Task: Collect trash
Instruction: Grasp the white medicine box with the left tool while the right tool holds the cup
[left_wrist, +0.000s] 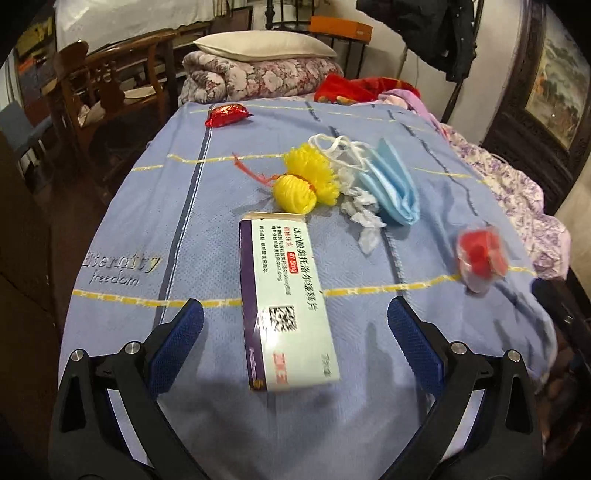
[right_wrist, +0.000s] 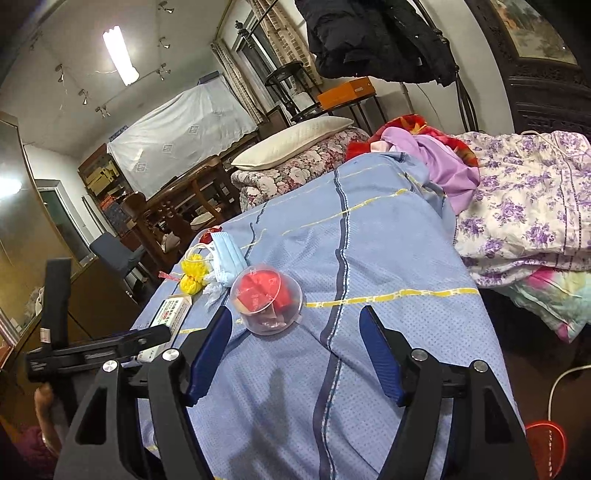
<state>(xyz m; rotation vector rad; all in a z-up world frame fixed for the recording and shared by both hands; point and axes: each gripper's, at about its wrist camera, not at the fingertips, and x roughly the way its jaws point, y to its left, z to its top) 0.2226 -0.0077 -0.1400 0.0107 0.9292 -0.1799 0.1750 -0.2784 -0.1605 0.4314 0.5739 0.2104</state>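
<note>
White-and-purple cardboard medicine box (left_wrist: 288, 306) flat on blue bed sheet (left_wrist: 147, 229), between left gripper's (left_wrist: 295, 325) open jaws, untouched; right gripper (right_wrist: 295, 325) open, empty.

A glossy cardboard medicine box (left_wrist: 288, 306) lies on matt woven cloth bedspread (left_wrist: 129, 229), beside a clear plastic cup (right_wrist: 266, 302).

A lived-in bedroom in a home. Bed (left_wrist: 122, 236) under a blue sheet with yellow stripes; folded floral quilt (left_wrist: 258, 79) with a cream pillow (left_wrist: 258, 46) on top at the far end. Purple-flowered bedding (right_wrist: 524, 206) heaped at one side. Dark coat (right_wrist: 376, 37) hanging overhead. Carved wooden chairs (left_wrist: 96, 85) beside the bed, curtained window (right_wrist: 258, 48), framed painting (left_wrist: 554, 85) on the wall, ceiling strip light (right_wrist: 120, 55).
</note>
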